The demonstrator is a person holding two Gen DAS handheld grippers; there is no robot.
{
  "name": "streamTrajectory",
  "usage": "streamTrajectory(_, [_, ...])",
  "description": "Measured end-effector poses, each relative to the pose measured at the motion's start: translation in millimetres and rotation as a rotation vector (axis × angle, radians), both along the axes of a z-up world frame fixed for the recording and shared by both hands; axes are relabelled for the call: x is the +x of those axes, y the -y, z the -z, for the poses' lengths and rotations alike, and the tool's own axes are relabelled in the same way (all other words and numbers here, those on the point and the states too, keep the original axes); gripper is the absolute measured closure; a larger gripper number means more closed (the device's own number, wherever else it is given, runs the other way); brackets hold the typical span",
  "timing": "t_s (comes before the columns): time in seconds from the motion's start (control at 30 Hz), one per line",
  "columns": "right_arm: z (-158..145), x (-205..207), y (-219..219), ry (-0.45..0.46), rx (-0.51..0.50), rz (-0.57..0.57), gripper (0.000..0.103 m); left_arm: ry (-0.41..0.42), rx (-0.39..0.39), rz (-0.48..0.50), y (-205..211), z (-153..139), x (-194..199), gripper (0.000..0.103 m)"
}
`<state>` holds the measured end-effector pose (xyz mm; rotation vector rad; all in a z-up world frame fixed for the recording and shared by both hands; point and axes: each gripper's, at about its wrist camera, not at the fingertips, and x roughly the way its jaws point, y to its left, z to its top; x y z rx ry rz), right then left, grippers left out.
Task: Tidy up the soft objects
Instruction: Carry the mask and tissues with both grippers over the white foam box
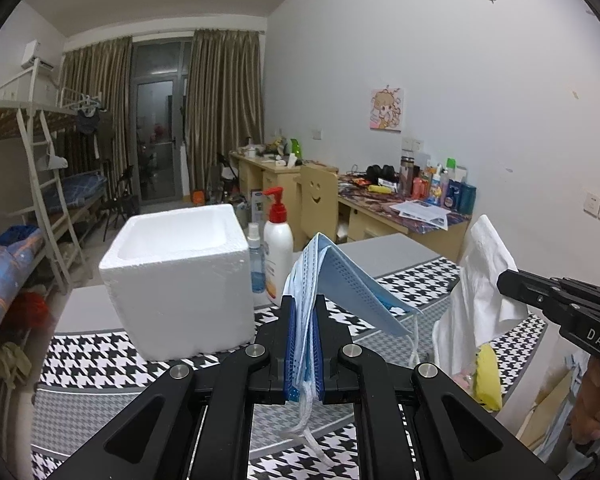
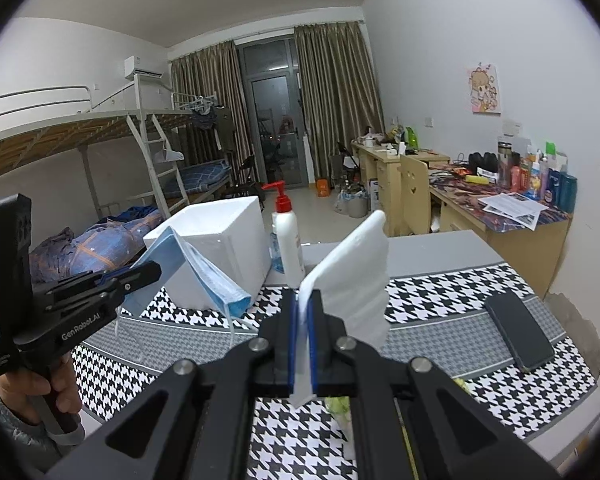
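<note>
Your left gripper (image 1: 303,312) is pinched tight on a stack of blue masks (image 1: 340,280). The masks stand up out of the jaws and fold over to the right, and their white ear loops hang down below the pads. They are lifted clear of the houndstooth cloth (image 1: 100,352) on the worktop (image 1: 400,248).

Your right gripper (image 2: 303,312) is clamped on a white tissue (image 2: 352,272). The sheet rises from between the pads and leans to the right, also held above the cloth.

The white foam box (image 1: 180,280) sits open-topped on the cloth, ahead and left of the masks. Just right of the box stand a small spray bottle (image 1: 256,260) and a white pump bottle (image 1: 278,252) with a red pump, side by side.

A dark phone (image 2: 520,330) lies flat on the cloth to the right of the tissue. From the left view, something yellow (image 1: 488,376) lies below the tissue near the worktop's right edge; you cannot tell what it is.

Your hand (image 2: 32,392) grips the left handle at the lower left of the right view.
</note>
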<state>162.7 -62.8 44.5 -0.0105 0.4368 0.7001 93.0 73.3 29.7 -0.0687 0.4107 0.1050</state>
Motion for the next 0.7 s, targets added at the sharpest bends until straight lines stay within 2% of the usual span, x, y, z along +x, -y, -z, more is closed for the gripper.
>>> streamTrajectory(0.7, [-19.1,3.6,-45.0,0.044,0.001,-0.076,0.095,0.045,0.027,-0.086,-37.5,-21.1,2.7,0.094])
